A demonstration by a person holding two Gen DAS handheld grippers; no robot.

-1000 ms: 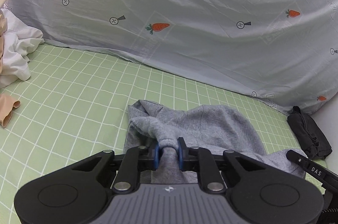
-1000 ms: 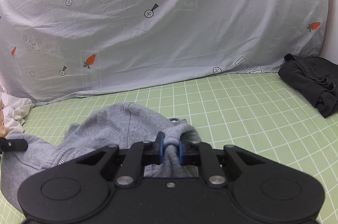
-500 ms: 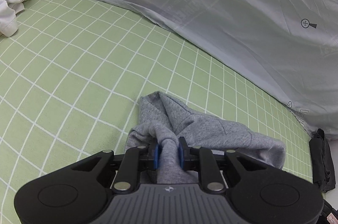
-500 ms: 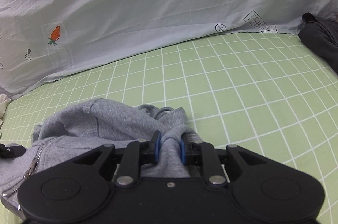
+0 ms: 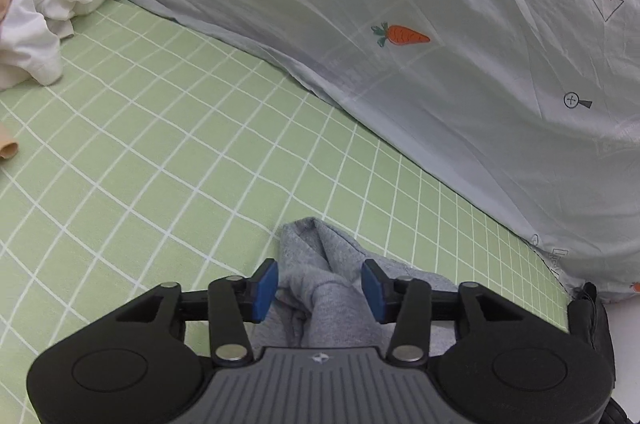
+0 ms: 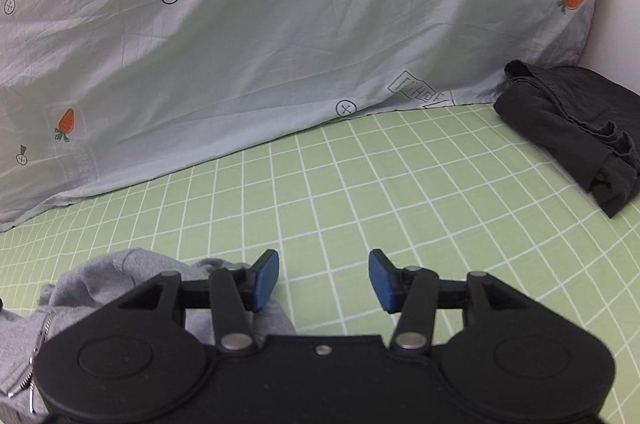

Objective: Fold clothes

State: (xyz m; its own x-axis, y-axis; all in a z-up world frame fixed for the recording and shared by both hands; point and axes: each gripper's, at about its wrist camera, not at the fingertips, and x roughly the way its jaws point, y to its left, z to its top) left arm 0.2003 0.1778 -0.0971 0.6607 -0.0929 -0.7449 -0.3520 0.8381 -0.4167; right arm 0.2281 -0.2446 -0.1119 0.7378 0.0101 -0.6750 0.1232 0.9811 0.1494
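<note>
A grey zip hoodie (image 5: 324, 268) lies bunched on the green checked sheet (image 5: 168, 164). My left gripper (image 5: 319, 287) is opening; a ridge of the grey cloth still lies between its blue pads (image 5: 264, 284), which no longer press on it. In the right wrist view the hoodie (image 6: 116, 276) sits low at the left, its zipper (image 6: 38, 352) showing. My right gripper (image 6: 323, 278) is opening too, with only sheet between its fingers; the cloth lies beside and under its left pad (image 6: 266, 278).
A pale blue quilt with carrot prints (image 5: 400, 36) rises behind the sheet (image 6: 360, 184). White and beige clothes (image 5: 36, 8) are heaped at the far left. A folded black garment (image 6: 576, 128) rests at the right, next to a white wall.
Both grippers were shut on hoodie cloth and have now opened, letting it drop. Both moved forward and tipped down; the hoodie sits lower in each view.
</note>
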